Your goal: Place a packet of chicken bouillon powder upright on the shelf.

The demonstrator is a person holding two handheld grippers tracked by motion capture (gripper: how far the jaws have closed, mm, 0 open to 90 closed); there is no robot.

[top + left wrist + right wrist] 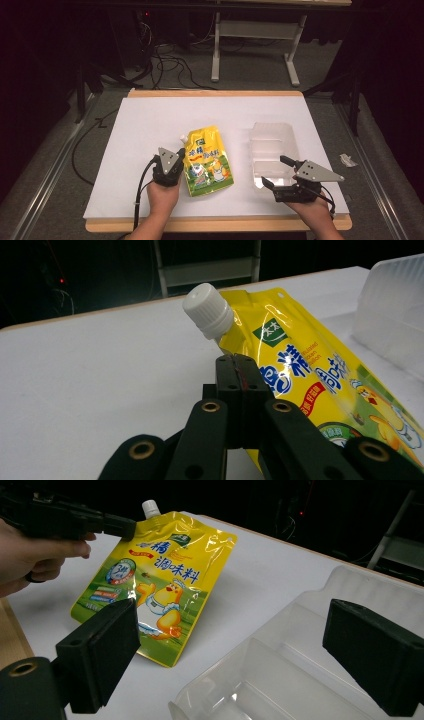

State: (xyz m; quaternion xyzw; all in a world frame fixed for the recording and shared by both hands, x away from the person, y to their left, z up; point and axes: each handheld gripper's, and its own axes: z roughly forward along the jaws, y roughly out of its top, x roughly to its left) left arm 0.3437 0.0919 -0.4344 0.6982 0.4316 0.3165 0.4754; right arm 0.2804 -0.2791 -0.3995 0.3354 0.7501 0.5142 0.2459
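Observation:
A yellow spouted pouch (206, 160) lies flat in the middle of the white table top (150, 120), its white cap (207, 310) pointing away from me. My left gripper (178, 151) is shut with nothing seen between its jaws, and its tips (239, 365) sit at the pouch's (310, 375) left edge just below the cap. My right gripper (273, 170) is open at the near end of a clear plastic container (272, 150). In the right gripper view the wide-set pads (105, 650) frame the container (300, 670), with the pouch (160, 585) and the left gripper (127, 527) beyond.
The board has a wooden edge (215, 223) along the front. A small crumpled white scrap (347, 160) lies off the table at the right. Cables (165, 60) and a grey table frame (255, 30) stand on the floor behind.

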